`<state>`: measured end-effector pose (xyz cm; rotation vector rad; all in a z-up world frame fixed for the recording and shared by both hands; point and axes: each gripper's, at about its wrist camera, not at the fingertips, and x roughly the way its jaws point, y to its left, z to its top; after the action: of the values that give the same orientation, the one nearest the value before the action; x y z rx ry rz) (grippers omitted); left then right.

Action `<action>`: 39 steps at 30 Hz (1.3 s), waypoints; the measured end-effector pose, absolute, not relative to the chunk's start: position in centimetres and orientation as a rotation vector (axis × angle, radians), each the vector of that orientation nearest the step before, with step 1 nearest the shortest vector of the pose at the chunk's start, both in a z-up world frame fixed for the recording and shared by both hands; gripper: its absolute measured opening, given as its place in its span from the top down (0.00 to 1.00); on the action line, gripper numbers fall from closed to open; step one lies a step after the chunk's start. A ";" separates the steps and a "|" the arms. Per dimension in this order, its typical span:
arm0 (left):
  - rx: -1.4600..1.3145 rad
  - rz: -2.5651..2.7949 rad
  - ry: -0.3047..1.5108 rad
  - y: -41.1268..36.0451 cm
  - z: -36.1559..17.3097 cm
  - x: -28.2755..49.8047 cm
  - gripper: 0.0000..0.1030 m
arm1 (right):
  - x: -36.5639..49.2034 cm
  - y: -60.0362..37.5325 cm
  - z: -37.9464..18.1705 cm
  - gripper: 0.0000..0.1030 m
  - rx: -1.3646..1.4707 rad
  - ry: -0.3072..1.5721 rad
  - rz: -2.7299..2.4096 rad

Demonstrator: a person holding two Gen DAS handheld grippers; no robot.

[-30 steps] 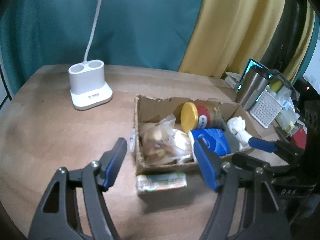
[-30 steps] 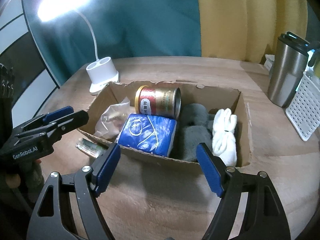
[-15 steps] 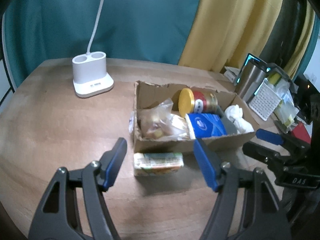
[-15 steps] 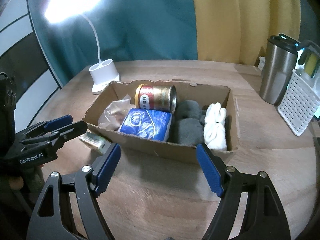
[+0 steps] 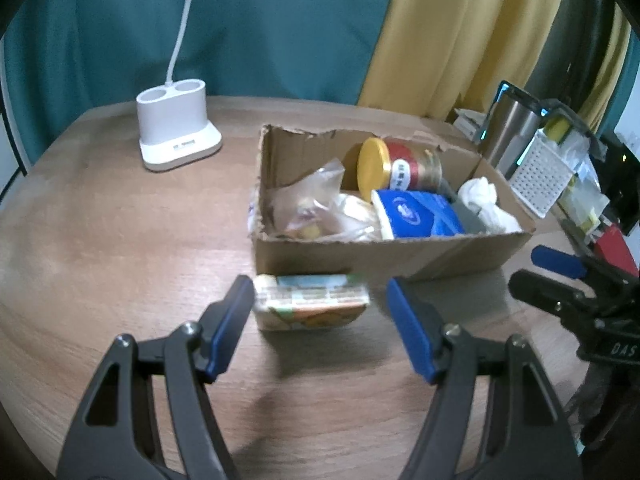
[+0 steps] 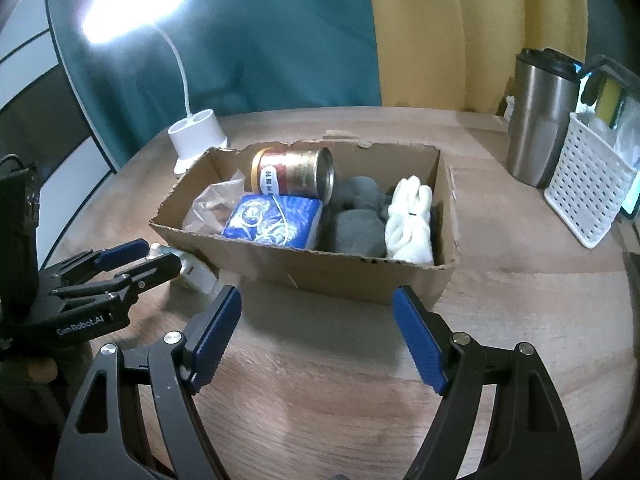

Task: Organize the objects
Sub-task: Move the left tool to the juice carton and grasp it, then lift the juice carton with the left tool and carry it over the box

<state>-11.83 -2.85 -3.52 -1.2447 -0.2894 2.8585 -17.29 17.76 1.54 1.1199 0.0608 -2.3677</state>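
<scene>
- Left tool [image 5: 320, 312]: jaws parted and gripping nothing. A small carton [image 5: 310, 302] lies flat on the bench between the blue pads; the left pad sits at the carton's end, though contact cannot be confirmed, and the right pad stands clear of it.
- Right tool [image 6: 318, 320]: jaws wide apart and empty, over bare bench just in front of the cardboard box [image 6: 312, 268].
- Small carton: directly in front of the cardboard box, at its left front corner, outside it.
- Cardboard box contents, from its left end to its right: a clear plastic bag [image 5: 316, 204]; a blue packet [image 6: 274, 222] at the front with a red and gold can [image 6: 294, 176] on its side behind it; grey rolled cloth [image 6: 356, 224]; white rolled cloth [image 6: 410, 224].
- Bench [image 6: 320, 380]: wood-grain surface carrying everything named here.
- White lamp base [image 5: 176, 136]: behind and to the left of the cardboard box; its thin neck rises to a lit head [image 6: 136, 0].
- Steel tumbler [image 6: 538, 116] and white perforated basket [image 6: 588, 196]: to the right of the cardboard box, side by side.
- Room: a teal curtain [image 5: 240, 28] behind the cardboard box, a yellow curtain [image 5: 460, 28] to its right.
</scene>
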 end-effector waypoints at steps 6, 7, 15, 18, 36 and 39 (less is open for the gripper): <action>-1.252 2.858 -0.281 -2.6 -3.6 -12.0 0.31 | -17.6 18.1 1.2 0.22 1.129 0.054 -2.368; -1.252 2.863 -0.269 -2.6 -3.6 -12.0 0.31 | -17.7 18.1 1.2 0.22 1.129 0.052 -2.368; -1.253 2.887 -0.235 -2.2 -4.0 -12.2 0.31 | -17.8 18.3 0.9 0.22 1.137 0.043 -2.365; -1.295 2.881 -0.244 -2.3 -4.6 -12.6 0.31 | -17.8 18.4 0.9 0.22 1.140 0.041 -2.366; -1.253 2.851 -0.138 -0.1 -4.6 -12.3 0.36 | -17.6 18.9 1.1 0.22 1.129 0.035 -2.374; -1.236 2.852 -0.133 0.3 -4.1 -12.0 0.37 | -17.6 19.0 1.1 0.22 1.126 0.031 -2.373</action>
<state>-11.96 0.30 -4.06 -1.2356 -0.1327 2.8515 -17.63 19.00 1.10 1.1258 0.0309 -2.3733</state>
